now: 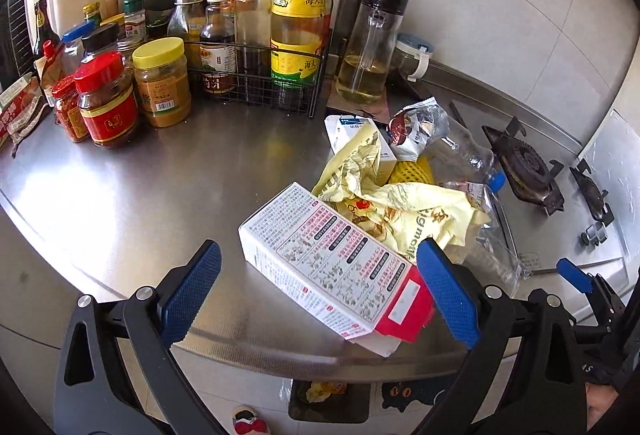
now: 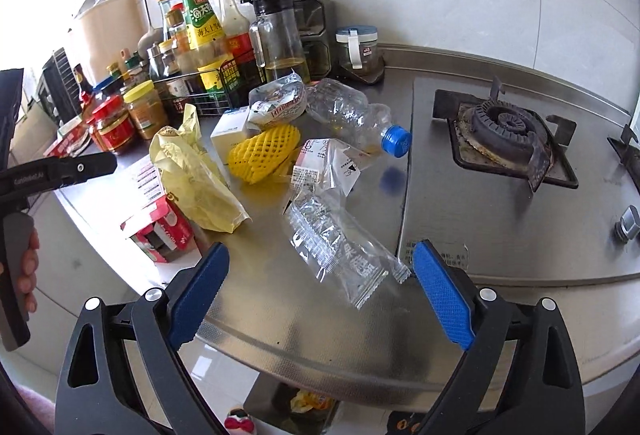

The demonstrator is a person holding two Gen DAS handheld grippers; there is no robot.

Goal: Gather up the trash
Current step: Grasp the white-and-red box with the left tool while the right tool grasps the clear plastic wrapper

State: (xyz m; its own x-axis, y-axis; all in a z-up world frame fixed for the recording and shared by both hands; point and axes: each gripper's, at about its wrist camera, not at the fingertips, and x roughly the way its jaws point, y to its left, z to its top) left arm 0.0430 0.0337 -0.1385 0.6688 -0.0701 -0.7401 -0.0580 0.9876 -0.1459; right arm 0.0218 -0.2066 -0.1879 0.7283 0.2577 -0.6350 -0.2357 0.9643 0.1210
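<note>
Carton diagonal (flap end nearest)

Sauce bottles are held in a wire rack on the steel surface; red-lidded jars are set beside it, a gas burner well apart.

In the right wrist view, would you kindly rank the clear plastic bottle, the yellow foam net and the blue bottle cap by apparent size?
Largest to smallest:
1. clear plastic bottle
2. yellow foam net
3. blue bottle cap
All lie at similar depth, so the order looks dependable.
</note>
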